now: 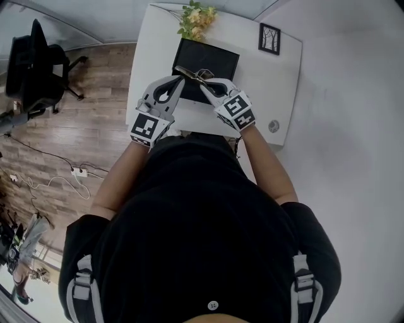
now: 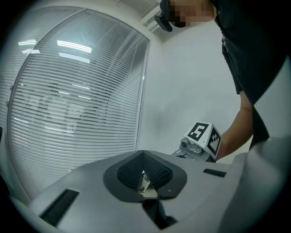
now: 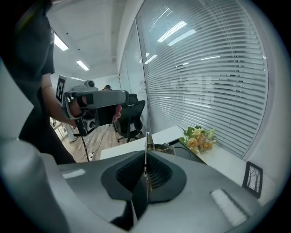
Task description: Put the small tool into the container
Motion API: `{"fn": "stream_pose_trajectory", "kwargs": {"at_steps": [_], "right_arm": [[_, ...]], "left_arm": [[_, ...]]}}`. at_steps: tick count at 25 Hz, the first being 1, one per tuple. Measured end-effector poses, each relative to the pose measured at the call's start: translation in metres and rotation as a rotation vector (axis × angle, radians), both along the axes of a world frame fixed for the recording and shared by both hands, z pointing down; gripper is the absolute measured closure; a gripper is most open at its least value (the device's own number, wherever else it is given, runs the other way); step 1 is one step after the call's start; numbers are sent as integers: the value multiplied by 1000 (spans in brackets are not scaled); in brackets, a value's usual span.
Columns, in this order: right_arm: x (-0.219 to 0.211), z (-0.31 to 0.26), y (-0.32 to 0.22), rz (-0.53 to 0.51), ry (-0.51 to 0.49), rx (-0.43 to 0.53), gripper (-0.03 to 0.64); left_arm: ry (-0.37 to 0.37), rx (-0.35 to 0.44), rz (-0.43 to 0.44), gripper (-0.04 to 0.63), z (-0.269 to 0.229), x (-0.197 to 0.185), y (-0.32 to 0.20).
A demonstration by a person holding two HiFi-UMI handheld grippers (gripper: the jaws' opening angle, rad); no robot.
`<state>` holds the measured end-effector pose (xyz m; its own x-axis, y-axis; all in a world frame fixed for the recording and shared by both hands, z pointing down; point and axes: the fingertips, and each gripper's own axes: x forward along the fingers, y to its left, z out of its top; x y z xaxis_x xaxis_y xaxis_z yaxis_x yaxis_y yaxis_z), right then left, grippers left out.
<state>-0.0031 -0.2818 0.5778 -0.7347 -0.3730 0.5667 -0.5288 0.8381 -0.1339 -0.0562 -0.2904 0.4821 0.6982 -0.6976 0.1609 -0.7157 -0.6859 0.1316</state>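
A small metal tool [image 1: 194,75] hangs above the front edge of a black container [image 1: 214,58] on the white desk [image 1: 265,82]. My left gripper [image 1: 181,79] is shut on its left end and my right gripper [image 1: 204,86] on its right end. In the left gripper view, a bit of shiny metal, the tool [image 2: 146,182], is pinched between the dark pads of the left gripper [image 2: 144,175]. In the right gripper view, the tool [image 3: 147,144] stands as a thin blade out of the closed right gripper [image 3: 146,170], with the container [image 3: 184,152] behind it.
Yellow flowers [image 1: 197,19] lie at the desk's far edge, a small picture frame [image 1: 269,38] at its far right, and a round disc [image 1: 273,126] near its right front. A black office chair [image 1: 35,66] and cables [image 1: 79,171] are on the wooden floor to the left.
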Motion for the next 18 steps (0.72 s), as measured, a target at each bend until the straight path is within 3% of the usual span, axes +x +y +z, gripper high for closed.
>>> {"fn": "stream_pose_trajectory", "kwargs": {"at_steps": [4, 18], "right_arm": [[3, 17, -1, -29, 28, -47, 597], [6, 77, 7, -151, 200, -219, 597]], "left_arm": [[43, -15, 23, 588, 4, 8, -6], [33, -32, 23, 588, 17, 13, -16]]}}
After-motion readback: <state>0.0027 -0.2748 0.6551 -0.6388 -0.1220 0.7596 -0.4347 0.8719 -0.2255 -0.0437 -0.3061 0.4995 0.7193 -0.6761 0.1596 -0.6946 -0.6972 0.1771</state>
